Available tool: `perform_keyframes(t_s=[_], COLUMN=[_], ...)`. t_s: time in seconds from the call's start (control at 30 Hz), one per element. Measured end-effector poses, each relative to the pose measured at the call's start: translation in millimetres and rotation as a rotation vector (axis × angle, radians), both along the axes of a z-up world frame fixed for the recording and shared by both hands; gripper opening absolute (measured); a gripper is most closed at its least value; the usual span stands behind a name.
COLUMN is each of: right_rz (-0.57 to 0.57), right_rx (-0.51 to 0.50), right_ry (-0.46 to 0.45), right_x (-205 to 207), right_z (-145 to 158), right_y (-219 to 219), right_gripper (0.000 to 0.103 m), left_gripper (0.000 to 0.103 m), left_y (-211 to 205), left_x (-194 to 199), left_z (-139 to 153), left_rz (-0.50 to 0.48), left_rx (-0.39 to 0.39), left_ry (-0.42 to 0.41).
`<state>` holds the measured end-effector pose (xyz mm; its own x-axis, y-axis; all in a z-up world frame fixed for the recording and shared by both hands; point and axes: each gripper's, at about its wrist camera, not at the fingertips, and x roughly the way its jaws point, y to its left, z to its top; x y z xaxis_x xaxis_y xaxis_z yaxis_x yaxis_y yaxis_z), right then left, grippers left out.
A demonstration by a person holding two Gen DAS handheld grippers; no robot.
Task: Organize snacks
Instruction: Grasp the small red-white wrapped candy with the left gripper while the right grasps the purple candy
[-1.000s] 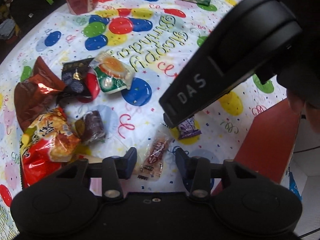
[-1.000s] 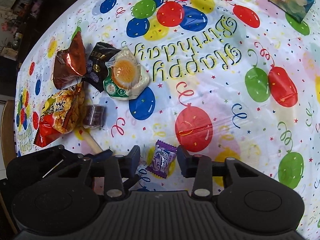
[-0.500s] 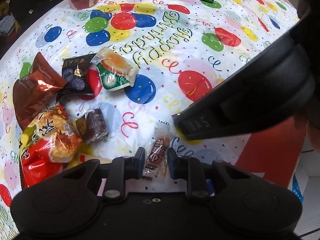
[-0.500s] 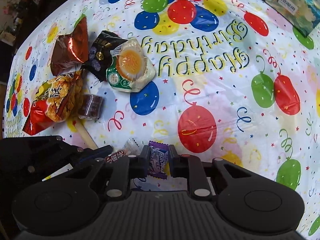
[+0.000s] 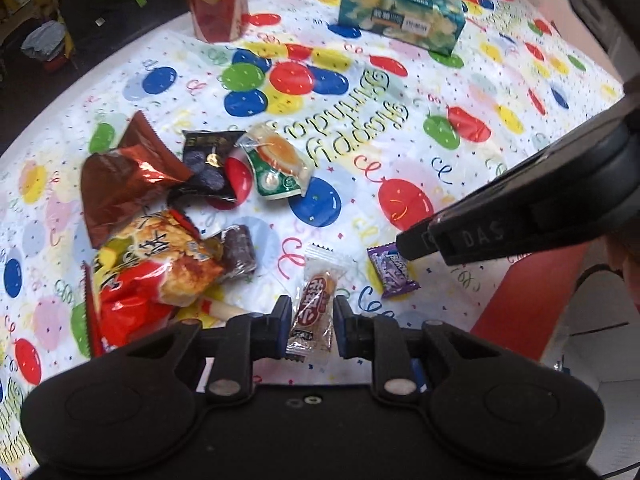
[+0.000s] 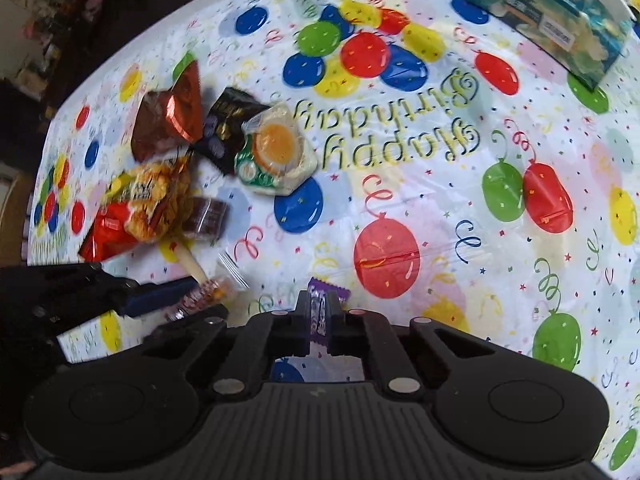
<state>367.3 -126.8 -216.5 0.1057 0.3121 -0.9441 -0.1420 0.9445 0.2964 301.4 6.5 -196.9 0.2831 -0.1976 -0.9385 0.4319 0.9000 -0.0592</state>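
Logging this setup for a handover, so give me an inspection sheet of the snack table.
Surface: balloon-print "Happy Birthday" tablecloth, flat.
Job's things: brown foil bag, black packet, green-and-white pastry pack, red-and-yellow snack bag, dark wrapped cake and pale sausage stick, bunched at the left.
Clutter: tissue box and red-and-gold bag at the far edge.
Grippers: left claw shut on red-labelled candy; right claw shut on purple candy.
Cables: thin dark line off the table's right, possibly a cable.
Surroundings: red panel beside the table; dim room behind.
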Motion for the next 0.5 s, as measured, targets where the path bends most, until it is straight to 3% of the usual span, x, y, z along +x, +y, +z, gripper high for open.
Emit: perform_keyframes(t_s=[0.13,0.33,0.4,0.47,0.5], right_rz=[-0.021,-0.034,-0.033,-0.034,-0.034], right_rx=[0.025,-0.034,-0.039,-0.060,-0.056], right_ry=[0.039,0.039,0.049,0.050,0.051], right_x=[0,3,4,5,6], right_z=[-8,-13,-15,-17,-18], right_y=[2,11,13,16,17], right_gripper=[0.008,0.011,0.020,0.047,0.053], left_gripper=[0.019,0.019,0.019,0.019,0.019], left_y=[2,7,10,12,13], left_x=[-6,-14,-16,-17,-17], left_z=[5,8,10,11,11], left_rz=[0.017,0.037,0.046,0.057,0.060], left_rx=[0.000,-0.011,-0.013,-0.018,-0.020], left_ry=[-0.014,-0.021,-0.023,-0.023,-0.024])
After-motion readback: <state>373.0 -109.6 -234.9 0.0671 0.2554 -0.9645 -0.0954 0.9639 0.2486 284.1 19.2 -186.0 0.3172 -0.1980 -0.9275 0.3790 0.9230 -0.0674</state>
